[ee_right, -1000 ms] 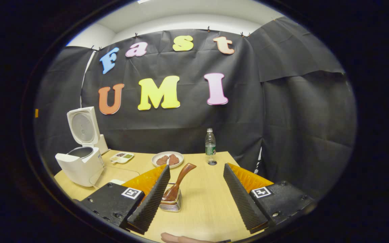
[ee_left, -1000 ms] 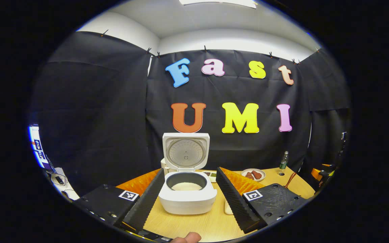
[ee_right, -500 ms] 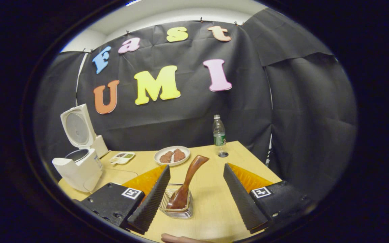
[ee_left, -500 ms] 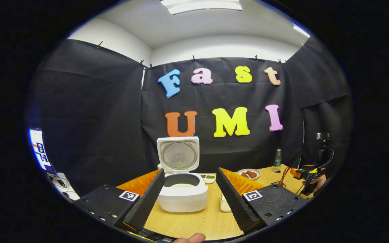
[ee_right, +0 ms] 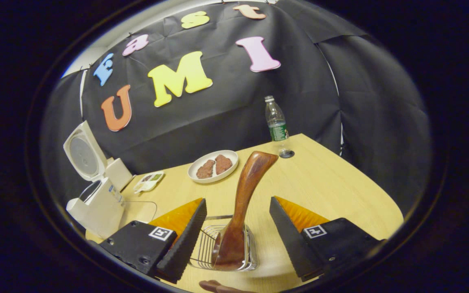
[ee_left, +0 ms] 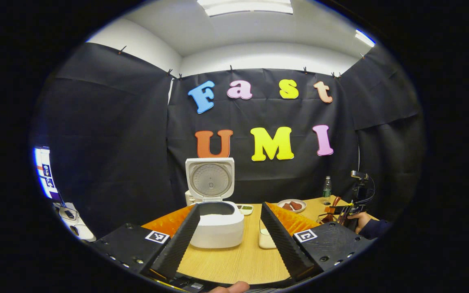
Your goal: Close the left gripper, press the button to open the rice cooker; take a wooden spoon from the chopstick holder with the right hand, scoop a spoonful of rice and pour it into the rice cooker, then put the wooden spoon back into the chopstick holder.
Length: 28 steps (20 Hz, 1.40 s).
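Right gripper [ee_right: 237, 240] sits at the bottom of the right gripper view with its jaws spread wide and nothing between them pressed; the wooden spoon [ee_right: 242, 203] stands in the gap, touching neither finger as far as I can tell. Left gripper [ee_left: 227, 240], low in the left gripper view, is also wide open and holds nothing, its fingers framing the rice cooker [ee_left: 216, 226] without touching it.

With the cooker's lid [ee_left: 210, 179] already standing up, the step in hand appears to be taking the spoon. To do it well, I would centre the handle between the fingers, close on the thick upper stretch rather than the flared tip, and lift straight up along the lean of the handle so the bowl clears the wire without dragging the chopstick holder [ee_right: 206, 248] over.

As for looks, the spoon is dark reddish-brown wood, glossy, with a broad handle that widens at the top and tilts toward the upper right. Its bowl rests down inside the holder, a low wire basket at the lower centre of the right gripper view. White rice shows inside the cooker's pot.
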Tool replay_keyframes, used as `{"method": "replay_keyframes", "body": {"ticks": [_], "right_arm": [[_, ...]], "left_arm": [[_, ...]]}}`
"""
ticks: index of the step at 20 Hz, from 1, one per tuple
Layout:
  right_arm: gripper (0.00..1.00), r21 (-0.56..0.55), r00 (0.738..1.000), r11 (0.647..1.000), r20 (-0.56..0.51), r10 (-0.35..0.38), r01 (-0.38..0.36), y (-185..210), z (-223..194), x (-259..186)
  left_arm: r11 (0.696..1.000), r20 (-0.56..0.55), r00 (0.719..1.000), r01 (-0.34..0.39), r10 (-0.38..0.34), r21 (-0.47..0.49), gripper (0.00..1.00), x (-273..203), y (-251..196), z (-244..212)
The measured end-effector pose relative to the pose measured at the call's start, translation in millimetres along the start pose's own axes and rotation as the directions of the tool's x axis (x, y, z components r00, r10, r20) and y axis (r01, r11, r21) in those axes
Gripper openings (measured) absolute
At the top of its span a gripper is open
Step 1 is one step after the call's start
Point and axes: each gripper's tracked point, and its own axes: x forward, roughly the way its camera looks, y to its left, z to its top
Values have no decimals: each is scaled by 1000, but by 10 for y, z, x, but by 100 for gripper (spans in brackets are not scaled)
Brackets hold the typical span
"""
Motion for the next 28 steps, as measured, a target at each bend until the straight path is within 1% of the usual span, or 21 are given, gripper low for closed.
{"method": "replay_keyframes", "body": {"ticks": [1,2,3,4,5,6,7,8,10,11,12,17,18,20,21,22,23,24,28], "right_arm": [[100,28,1000,999,-15,24,-24,67,-39,39],[97,52,998,997,-22,53,-52,134,-60,65],[87,69,996,994,-16,86,-85,209,-39,64],[70,78,999,996,-12,53,-52,139,-38,88],[45,81,1000,996,-6,25,-25,82,15,49],[21,84,1000,996,-10,21,-20,94,24,2],[20,66,999,997,-8,48,-47,139,36,53],[18,46,999,998,4,47,-47,182,75,-36],[18,4,997,998,53,56,-56,254,268,-177],[15,-27,995,998,77,65,-63,318,366,-269],[17,-59,992,996,103,69,-63,384,447,-358],[18,-177,970,983,225,92,-52,745,805,-732],[18,-192,963,981,256,88,-39,812,880,-795],[17,-226,947,973,320,34,41,825,971,-897],[17,-254,934,965,356,27,69,904,1016,-957],[18,-286,922,955,385,36,82,1018,1047,-1006],[18,-322,916,943,398,55,83,1142,1021,-1010],[16,-355,914,932,397,80,73,1288,973,-1006],[14,-396,919,918,369,138,21,1697,748,-946]], "left_arm": [[1000,-4,1000,-6,6,-2,95,2,51,-13],[1000,-4,1000,-9,9,-3,96,1,91,-24],[1000,-8,1000,-8,7,-3,96,4,103,-45],[1000,-17,1000,-10,10,1,96,-10,129,-83],[1000,-22,1000,-12,12,-1,96,-23,163,-117],[1000,-24,1000,-5,5,-9,96,-27,162,-121],[1000,-29,1000,1,-1,-24,95,-27,168,-132],[999,-32,999,-1,0,-36,95,-13,206,-151],[999,-31,999,-9,8,-50,95,3,265,-173],[998,-30,999,-13,11,-55,95,9,285,-181],[998,-34,999,-8,6,-57,95,-1,282,-209],[999,-50,999,-7,5,-39,95,-9,309,-307],[999,-49,999,-4,2,-39,95,-23,301,-299],[998,-42,999,26,-28,-49,94,-45,223,-288],[998,-34,999,40,-42,-52,94,-55,181,-269],[997,-31,998,51,-53,-51,95,-59,166,-258],[997,-29,998,54,-55,-48,95,-61,164,-253],[998,-27,998,55,-56,-43,95,-71,177,-246],[997,-21,998,58,-59,-43,95,-81,173,-257]]}}
